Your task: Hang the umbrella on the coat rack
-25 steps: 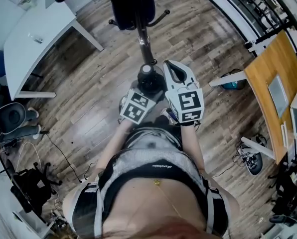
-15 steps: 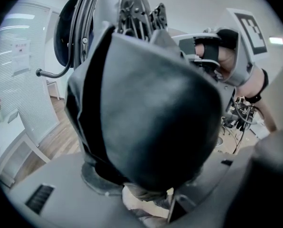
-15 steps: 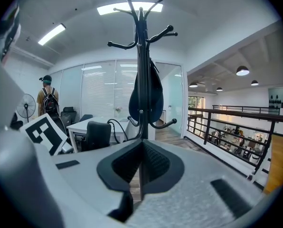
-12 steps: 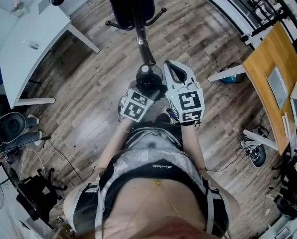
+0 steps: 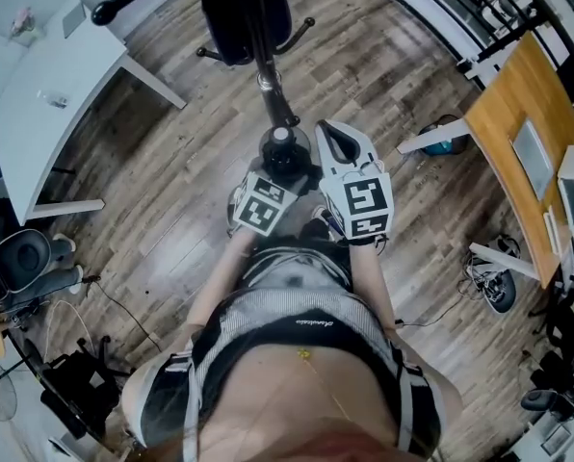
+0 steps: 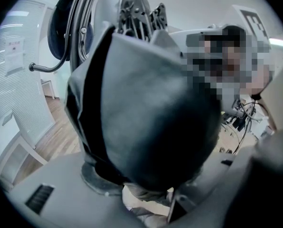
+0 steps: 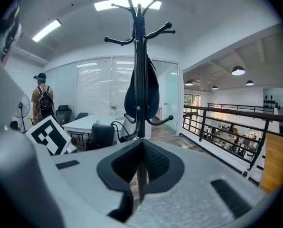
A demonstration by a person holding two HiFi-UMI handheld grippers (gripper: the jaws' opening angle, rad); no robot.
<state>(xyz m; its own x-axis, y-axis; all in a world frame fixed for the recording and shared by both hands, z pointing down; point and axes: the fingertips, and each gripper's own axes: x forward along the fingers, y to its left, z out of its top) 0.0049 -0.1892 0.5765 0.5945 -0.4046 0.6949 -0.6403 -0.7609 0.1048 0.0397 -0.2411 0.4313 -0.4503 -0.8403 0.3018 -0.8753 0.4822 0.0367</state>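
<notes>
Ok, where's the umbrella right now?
The umbrella is held between the jaws of the left tool and fills the left gripper view. In the head view it is the dark bundle at centre, just short of the coat rack.

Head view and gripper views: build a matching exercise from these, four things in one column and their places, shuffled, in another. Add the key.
Things:
1. umbrella
2. black bag
3. white desk
4. wooden tabletop

Places:
A. hanging on the coat rack
B. at the head view's right edge
C. between the left gripper's jaws
D. at the head view's upper left

Pairs: 1-C, 2-A, 3-D, 4-B
</notes>
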